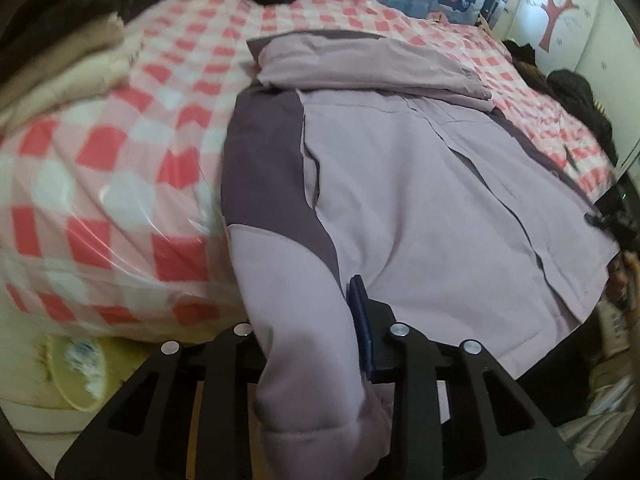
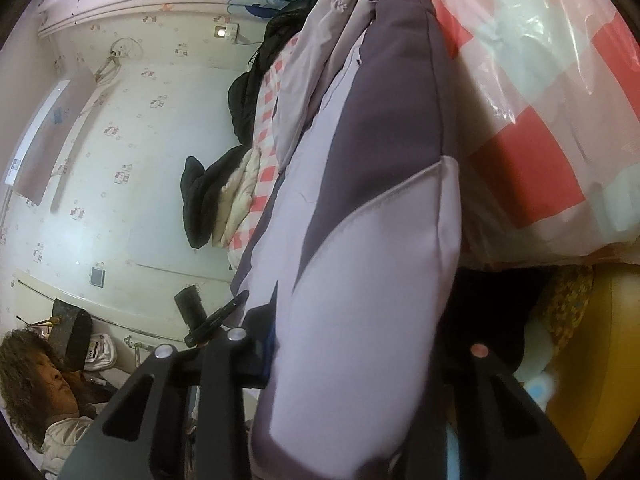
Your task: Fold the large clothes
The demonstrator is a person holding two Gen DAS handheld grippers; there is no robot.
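Note:
A lilac jacket [image 1: 420, 184] with dark purple panels lies spread on the red-and-white checked bed cover [image 1: 120, 152], its hood folded at the far end. Its near sleeve [image 1: 304, 344] runs down between the fingers of my left gripper [image 1: 308, 332], and the blue pad [image 1: 362, 320] presses against it. In the right wrist view a lilac and dark purple sleeve [image 2: 360, 300] fills the gap of my right gripper [image 2: 356, 344], which is shut on it. The right-hand finger there is mostly hidden by the cloth.
Beige and dark folded clothes [image 1: 60, 64] lie on the bed's far left, and dark garments [image 1: 572, 92] on its far right. A yellow object [image 1: 76, 376] sits below the bed edge. A person [image 2: 40, 380] is at the lower left of the right wrist view.

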